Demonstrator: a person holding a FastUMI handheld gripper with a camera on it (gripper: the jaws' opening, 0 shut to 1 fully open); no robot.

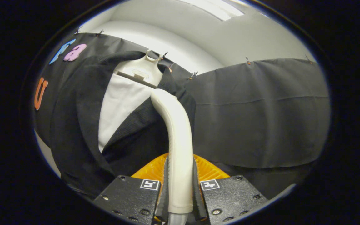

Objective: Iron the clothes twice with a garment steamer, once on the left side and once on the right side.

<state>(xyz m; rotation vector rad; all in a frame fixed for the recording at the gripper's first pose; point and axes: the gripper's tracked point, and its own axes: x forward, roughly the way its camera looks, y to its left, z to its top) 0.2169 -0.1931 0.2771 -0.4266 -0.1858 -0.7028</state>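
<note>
My gripper [180, 184] is shut on the white handle of the garment steamer [177, 134], which rises upright between the fingers and bends toward the clothes at its top. The steamer's head is pressed against the right front panel of a black jacket [73, 125], near the collar; the head's face is hidden behind the handle. The jacket hangs open on a white hanger [141, 70], with a white shirt [120, 103] showing between its lapels. The jacket's left panel hangs to the left of the steamer.
Black cloth [261, 118] forms the booth wall behind and to the right of the jacket, clipped along its top edge. A white wall and ceiling rise above it. A ribbed orange part [150, 170] sits just ahead of the fingers, around the handle's base.
</note>
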